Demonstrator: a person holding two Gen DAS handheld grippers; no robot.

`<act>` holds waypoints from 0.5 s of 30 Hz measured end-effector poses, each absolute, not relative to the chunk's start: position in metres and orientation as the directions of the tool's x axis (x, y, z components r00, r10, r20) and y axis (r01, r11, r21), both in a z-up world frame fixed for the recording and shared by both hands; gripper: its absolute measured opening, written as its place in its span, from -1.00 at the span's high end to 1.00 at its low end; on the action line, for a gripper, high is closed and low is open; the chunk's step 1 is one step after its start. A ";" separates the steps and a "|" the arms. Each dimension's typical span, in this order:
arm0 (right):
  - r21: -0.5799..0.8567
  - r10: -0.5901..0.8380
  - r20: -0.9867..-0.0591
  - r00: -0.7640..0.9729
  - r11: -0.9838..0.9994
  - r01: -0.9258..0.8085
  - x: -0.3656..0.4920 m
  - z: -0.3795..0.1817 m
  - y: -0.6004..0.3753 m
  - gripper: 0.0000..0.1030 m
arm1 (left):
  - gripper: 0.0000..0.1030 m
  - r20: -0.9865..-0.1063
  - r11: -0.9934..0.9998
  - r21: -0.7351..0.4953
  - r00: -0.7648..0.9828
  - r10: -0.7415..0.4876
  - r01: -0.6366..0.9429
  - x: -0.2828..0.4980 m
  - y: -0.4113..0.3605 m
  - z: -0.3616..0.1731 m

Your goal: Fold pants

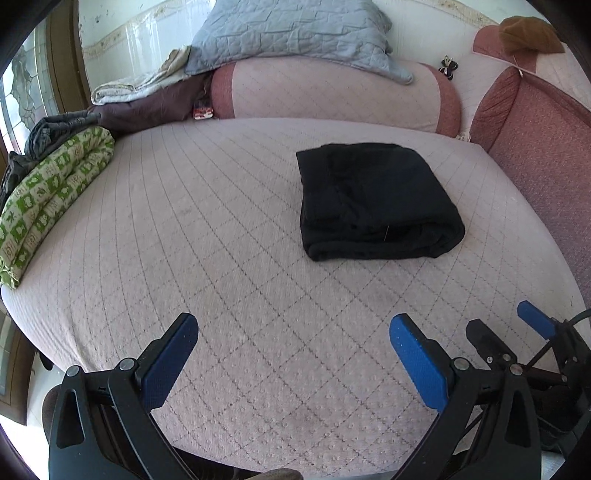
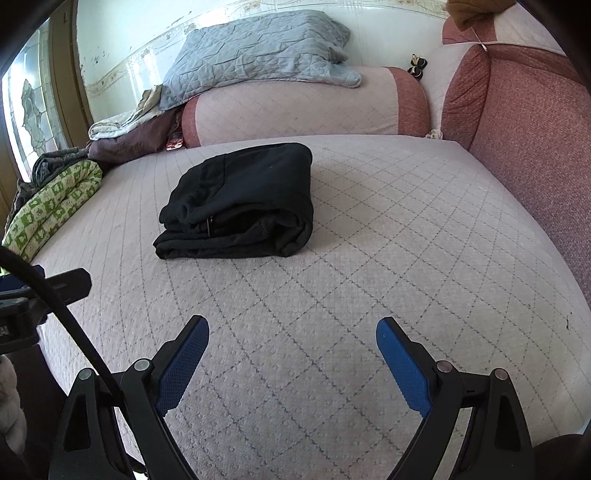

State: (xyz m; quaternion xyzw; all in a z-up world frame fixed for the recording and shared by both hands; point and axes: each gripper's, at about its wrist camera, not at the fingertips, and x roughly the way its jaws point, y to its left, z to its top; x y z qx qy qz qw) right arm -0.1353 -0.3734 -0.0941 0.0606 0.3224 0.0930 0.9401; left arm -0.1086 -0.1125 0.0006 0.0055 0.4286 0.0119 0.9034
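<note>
**Pants lie folded, both grippers free**

Left gripper [image 1: 293,325] and right gripper [image 2: 293,328] are both spread wide and hold nothing, hovering over the near edge of the quilted pink mattress [image 1: 221,229]. Black pants [image 1: 373,201] lie well ahead as a compact folded bundle. I judge the folding finished; next needs only a little tidying, if any. Around: a green patterned blanket [image 1: 51,195], a grey pillow [image 1: 295,33], a red sofa cushion [image 1: 539,155].
</note>
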 end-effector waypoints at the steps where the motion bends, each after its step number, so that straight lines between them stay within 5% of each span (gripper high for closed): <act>1: 0.174 0.215 -0.594 0.775 0.975 -0.137 -0.136 -0.094 -0.373 -0.85 | -1.00 -0.778 1.000 0.021 0.627 0.026 -0.016 -0.108 -0.112 -0.001; 15: 0.170 0.247 -0.577 0.778 0.969 -0.181 -0.140 -0.092 -0.365 -0.85 | -1.00 -0.796 1.000 0.014 0.605 0.010 0.003 -0.101 -0.113 -0.008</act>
